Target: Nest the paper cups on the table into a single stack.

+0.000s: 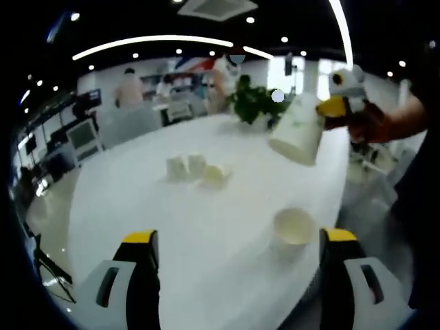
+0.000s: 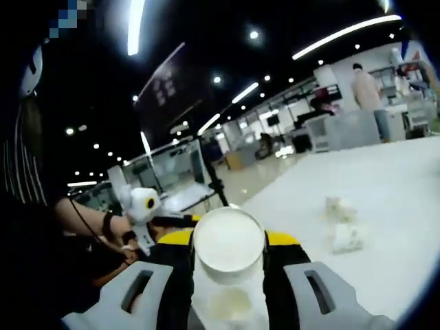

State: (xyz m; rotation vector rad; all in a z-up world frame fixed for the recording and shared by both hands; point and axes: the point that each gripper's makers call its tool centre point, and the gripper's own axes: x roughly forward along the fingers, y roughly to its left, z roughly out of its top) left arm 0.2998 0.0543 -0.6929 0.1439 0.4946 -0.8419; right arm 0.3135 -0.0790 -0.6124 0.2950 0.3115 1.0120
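ITEM: paper-cup nesting, mid-task.

1. Right gripper (image 2: 228, 275): jaws clamped on a paper cup (image 2: 228, 249), bottom toward the lens in right gripper view. In left gripper view the same unit (image 1: 328, 108) enters at approx 2 o'clock, cup (image 1: 298, 129) held aloft, tilted, well above the table (image 1: 137, 206).
2. Left gripper (image 1: 239, 275): jaws wide, nothing between them; hovers over the table's near edge.
3. Upright cup (image 1: 294, 227): on table at approx 5 o'clock of left gripper view, mouth up, just ahead of the left gripper's right-hand jaw. Likely stack base.
4. Loose cups (image 1: 196, 170): cluster w/ approx three pcs near view centre; at least one looks to lie on its side. Seen also at 3 o'clock in right gripper view (image 2: 344, 223).
5. Potted plant (image 1: 253, 102): far table edge, 12–1 o'clock. Not task-related.

STEP (est.): carrying the lifted cup toward the upright one.
NEXT REQ.: right the tilt, centre it over the open mouth, lower straight, then release; left gripper could steady the base.
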